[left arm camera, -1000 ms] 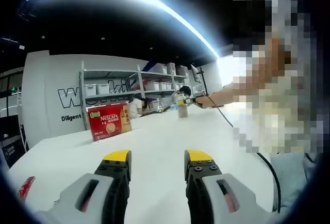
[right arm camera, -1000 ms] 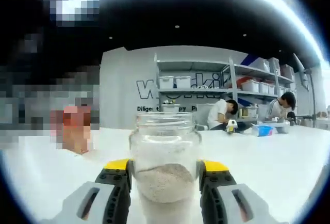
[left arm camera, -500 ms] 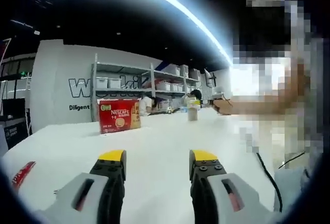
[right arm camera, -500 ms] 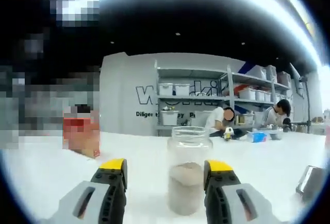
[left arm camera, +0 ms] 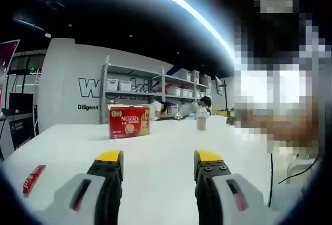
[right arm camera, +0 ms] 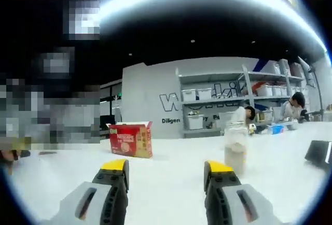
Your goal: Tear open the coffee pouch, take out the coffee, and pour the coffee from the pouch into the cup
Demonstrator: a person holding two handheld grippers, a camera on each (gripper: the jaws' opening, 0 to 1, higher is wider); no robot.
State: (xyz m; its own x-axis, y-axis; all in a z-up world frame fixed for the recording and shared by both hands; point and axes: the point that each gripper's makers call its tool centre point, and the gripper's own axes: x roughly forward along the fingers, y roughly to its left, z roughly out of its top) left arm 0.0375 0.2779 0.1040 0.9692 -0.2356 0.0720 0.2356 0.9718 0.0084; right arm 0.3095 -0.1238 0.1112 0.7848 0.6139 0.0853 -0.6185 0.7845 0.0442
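My left gripper [left arm camera: 157, 158] stands over the white table [left arm camera: 155, 137] with its yellow-tipped jaws spread apart and nothing between them. Ahead of it and to the left, well apart from the jaws, the red Nescafé coffee box [left arm camera: 128, 121] stands upright on the table. Further ahead and right of the box stands the glass jar [left arm camera: 201, 122], small in this view, its contents not readable from here. A red coffee sachet [left arm camera: 33, 178] lies flat near the table's left edge, beside and left of my left jaw, not touched by it. A black cable [left arm camera: 270, 176] runs down at the right side of the left gripper view.

My right gripper [right arm camera: 167, 165] is likewise released, jaws wide, holding nothing. In the right gripper view the jar [right arm camera: 236, 144] stands upright on the table [right arm camera: 166, 157], just beyond and above my right jaw tip, outside the gap; pale powder fills its lower part. I cannot tell whether it touches the jaw. The coffee box [right arm camera: 130, 139] sits to the left, well apart from the jar, top flap raised. A dark object [right arm camera: 318, 154] rests at the right edge, unidentified.

Behind the table stand grey shelving [right arm camera: 220, 100] with white bins and a lettered wall; people sit working there.
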